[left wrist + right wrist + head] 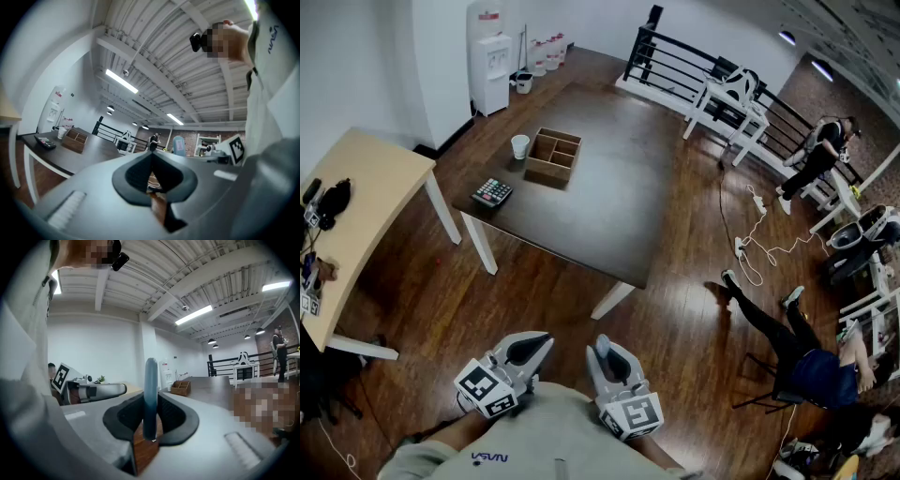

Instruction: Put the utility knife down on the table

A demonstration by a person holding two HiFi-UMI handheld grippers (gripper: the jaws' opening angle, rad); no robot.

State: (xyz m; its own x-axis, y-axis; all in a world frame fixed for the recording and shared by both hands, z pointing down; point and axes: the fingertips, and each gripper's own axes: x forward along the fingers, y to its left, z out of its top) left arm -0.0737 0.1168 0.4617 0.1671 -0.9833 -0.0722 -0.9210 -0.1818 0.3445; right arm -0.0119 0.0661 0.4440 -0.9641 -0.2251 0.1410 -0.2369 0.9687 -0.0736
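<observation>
The utility knife (150, 394), a slim blue-grey handle, stands upright between the jaws of my right gripper (150, 423), which is shut on it. In the head view that gripper (610, 359) is low and close to the person's torso, with the knife (602, 348) poking up from it. My left gripper (528, 351) is beside it to the left, also near the torso. Its dark pads (140, 171) meet with nothing between them in the left gripper view. The dark table (609, 197) lies ahead, well beyond both grippers.
On the dark table sit a wooden divided box (553, 157), a white cup (519, 146) and a calculator (491, 193). A light wooden table (366, 178) stands at the left. A person (802, 352) is low on the floor at the right, near cables (759, 244).
</observation>
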